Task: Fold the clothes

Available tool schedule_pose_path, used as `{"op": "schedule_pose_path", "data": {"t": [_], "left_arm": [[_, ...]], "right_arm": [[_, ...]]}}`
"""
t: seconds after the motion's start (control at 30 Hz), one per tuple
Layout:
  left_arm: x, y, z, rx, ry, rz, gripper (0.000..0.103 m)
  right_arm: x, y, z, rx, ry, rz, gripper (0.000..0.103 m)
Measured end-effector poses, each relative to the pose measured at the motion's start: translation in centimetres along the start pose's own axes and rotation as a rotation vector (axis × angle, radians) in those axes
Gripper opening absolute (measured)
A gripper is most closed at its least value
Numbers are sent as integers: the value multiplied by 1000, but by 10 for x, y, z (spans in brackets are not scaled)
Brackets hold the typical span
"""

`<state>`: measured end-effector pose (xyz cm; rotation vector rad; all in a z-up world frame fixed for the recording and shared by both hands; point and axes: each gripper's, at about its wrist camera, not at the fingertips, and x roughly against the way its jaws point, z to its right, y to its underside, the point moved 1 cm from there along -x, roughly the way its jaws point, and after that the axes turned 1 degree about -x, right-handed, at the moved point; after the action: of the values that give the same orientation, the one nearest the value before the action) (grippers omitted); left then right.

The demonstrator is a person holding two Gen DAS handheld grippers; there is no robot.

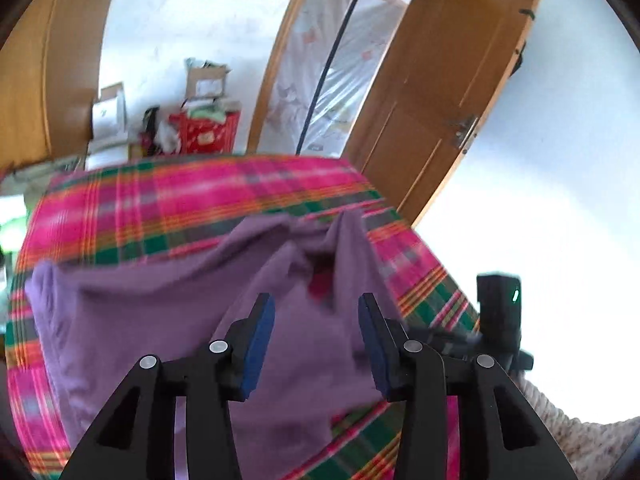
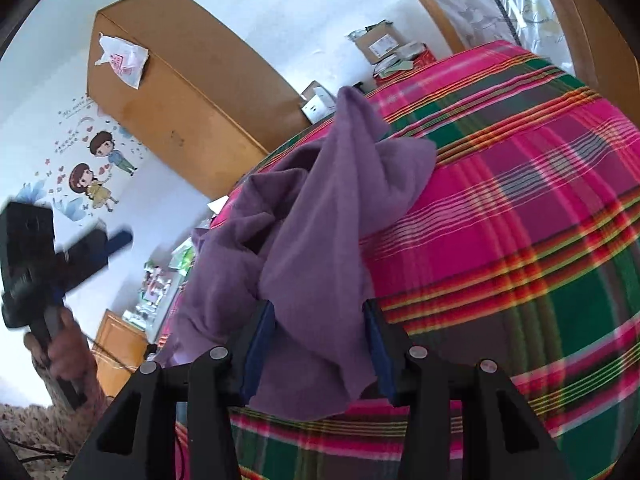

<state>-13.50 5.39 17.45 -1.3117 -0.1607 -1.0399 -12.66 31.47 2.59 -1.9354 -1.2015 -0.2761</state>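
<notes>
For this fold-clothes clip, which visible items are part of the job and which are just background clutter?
Part of the job:
purple garment
plaid bedspread it lies on
left gripper, open
right gripper, open, cloth between its fingers

Just lying about:
cardboard boxes
red box
wooden door
wardrobe

left gripper [image 1: 316,340]: black plastic frame, 2 angled arms per side, triangular cut-outs
left fingers [image 1: 260,344]: dark blue pads on black backing
screws: 4 round silver heads across each gripper
right gripper [image 2: 320,340]: same black build, blue pads
camera block [image 1: 500,304]: black box, small green light
sleeve [image 2: 36,424]: beige speckled knit
</notes>
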Motion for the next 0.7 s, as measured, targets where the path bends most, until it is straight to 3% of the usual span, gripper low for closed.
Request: {"op": "schedule_pose_path", "data": {"t": [0.1, 0.17, 0.27, 0.47, 0.53, 0.7], "left_arm": [[-37, -14, 10, -50, 26, -77, 46], [-69, -17, 9, -39, -6, -146, 45], [-106, -14, 7, -34, 17, -249, 45], [-150, -10, 8, -61, 24, -379, 46], [-163, -10, 10, -68, 34, -421, 46], [-186, -5, 7, -2, 27, -513, 45]], "right_arm": [[-2, 4, -1, 2, 31, -13, 47], [-3, 5, 1, -18, 32, -18, 47], [-2, 7, 2, -31, 34, -26, 46], [-6, 8, 2, -20, 54, -48, 45], [-8, 6, 3, -14, 64, -58, 41], [-5, 1, 8, -14, 95, -63, 13]]}}
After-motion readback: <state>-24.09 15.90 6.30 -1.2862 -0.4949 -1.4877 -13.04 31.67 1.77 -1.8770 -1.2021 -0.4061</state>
